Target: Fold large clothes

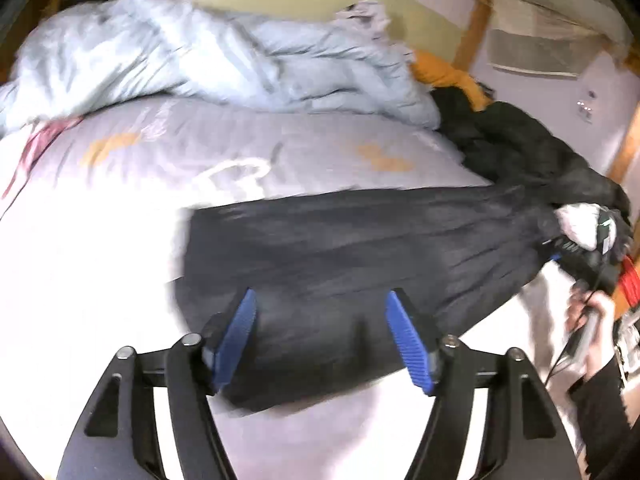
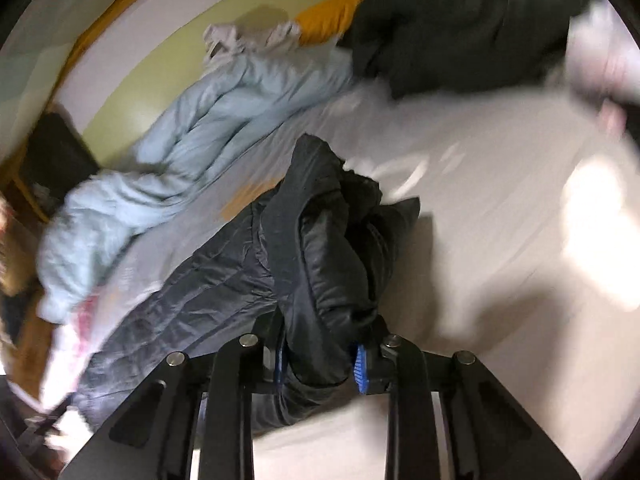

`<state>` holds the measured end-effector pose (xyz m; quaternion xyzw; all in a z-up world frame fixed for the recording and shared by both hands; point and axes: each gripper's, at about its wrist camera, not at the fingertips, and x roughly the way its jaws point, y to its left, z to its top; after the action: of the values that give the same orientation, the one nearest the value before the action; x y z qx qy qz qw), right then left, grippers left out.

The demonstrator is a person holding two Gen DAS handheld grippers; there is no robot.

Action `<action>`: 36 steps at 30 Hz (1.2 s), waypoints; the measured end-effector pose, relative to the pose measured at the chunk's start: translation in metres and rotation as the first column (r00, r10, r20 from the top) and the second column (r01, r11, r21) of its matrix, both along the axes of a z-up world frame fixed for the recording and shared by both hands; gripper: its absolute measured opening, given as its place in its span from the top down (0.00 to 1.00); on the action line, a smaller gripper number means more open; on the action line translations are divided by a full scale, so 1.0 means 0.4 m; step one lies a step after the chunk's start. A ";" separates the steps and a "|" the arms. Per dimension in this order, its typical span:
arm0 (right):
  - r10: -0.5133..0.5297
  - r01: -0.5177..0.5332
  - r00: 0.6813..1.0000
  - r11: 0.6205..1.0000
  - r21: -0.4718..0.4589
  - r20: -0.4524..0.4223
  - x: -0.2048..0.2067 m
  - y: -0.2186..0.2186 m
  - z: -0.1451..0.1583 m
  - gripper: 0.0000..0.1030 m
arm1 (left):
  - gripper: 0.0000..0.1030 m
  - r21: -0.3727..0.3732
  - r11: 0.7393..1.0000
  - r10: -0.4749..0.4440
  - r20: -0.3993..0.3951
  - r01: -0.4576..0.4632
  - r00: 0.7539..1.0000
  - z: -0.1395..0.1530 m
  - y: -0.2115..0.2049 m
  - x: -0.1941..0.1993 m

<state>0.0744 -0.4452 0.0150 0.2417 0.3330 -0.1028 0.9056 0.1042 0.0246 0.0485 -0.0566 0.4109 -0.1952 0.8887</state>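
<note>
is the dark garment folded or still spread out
Mostly spread: the dark garment lies long across the bed, one end bunched in the right gripper.

dark quilted jacket (image 1: 340, 248) stretched across the bed, one end bunched

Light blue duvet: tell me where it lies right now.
The light blue duvet is bunched along the bed's far edge against the wall in the left wrist view, left of the black clothes pile, beyond the dark garment.
</note>
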 end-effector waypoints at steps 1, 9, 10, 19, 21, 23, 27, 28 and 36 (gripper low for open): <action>-0.006 0.006 1.000 0.999 -0.036 -0.014 0.000 -0.020 0.022 0.74 | 0.32 0.002 1.000 0.011 -0.036 -0.011 0.999 -0.024 0.015 -0.001; 0.081 -0.079 0.997 0.968 -0.238 -0.003 -0.021 0.006 0.132 0.74 | 0.33 0.071 0.996 -0.035 -0.283 0.057 0.959 -0.193 -0.046 0.036; 0.092 -0.087 0.996 0.961 -0.262 0.006 -0.024 0.026 0.143 0.74 | 0.37 0.070 0.996 -0.034 -0.277 0.055 0.960 -0.198 -0.049 0.040; 0.283 -0.227 0.945 0.928 -0.297 0.164 -0.093 0.224 0.277 0.74 | 0.58 0.060 0.995 -0.064 -0.209 0.078 0.976 -0.190 -0.063 0.032; 0.345 -0.278 0.921 0.908 -0.314 0.182 -0.104 0.291 0.294 0.74 | 0.58 0.061 0.995 -0.063 -0.196 0.077 0.979 -0.184 -0.075 0.014; 0.415 -0.342 0.890 0.881 -0.327 0.188 -0.108 0.366 0.305 0.74 | 0.58 0.051 0.997 -0.051 -0.187 0.062 0.981 -0.187 -0.078 0.022; 0.515 -0.436 0.843 0.823 -0.363 0.156 -0.090 0.519 0.280 0.74 | 0.58 0.021 0.998 -0.047 -0.193 0.053 0.980 -0.183 -0.068 0.030; 0.526 -0.450 0.839 0.816 -0.362 0.143 -0.075 0.548 0.266 0.74 | 0.58 0.017 0.998 -0.052 -0.192 0.057 0.980 -0.177 -0.064 0.028; 0.573 -0.533 0.819 0.767 -0.359 0.008 -0.001 0.728 0.116 0.74 | 0.56 -0.098 0.995 -0.034 -0.026 0.031 0.999 -0.016 0.014 -0.008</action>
<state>0.0739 -0.1540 0.0612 -0.0219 0.3128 0.1271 0.9410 0.1009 0.0302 0.0421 -0.0958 0.4141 -0.2286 0.8758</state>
